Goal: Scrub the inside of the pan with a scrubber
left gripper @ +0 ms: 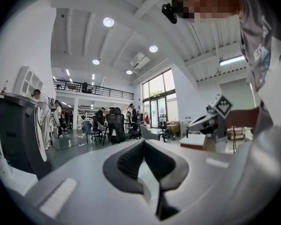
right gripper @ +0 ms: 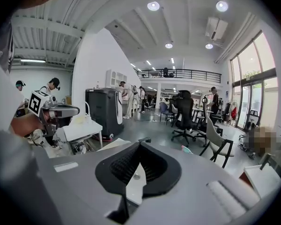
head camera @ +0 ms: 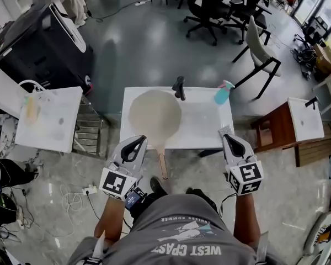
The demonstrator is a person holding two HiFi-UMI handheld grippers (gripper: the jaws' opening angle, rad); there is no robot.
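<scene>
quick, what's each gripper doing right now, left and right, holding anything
left gripper: closed, holding nothing.
right gripper: closed, holding nothing.

Left gripper point(head camera: 137, 141) and right gripper point(head camera: 230, 139) sit side by side at lower centre, fingers closed, nothing between.
</scene>
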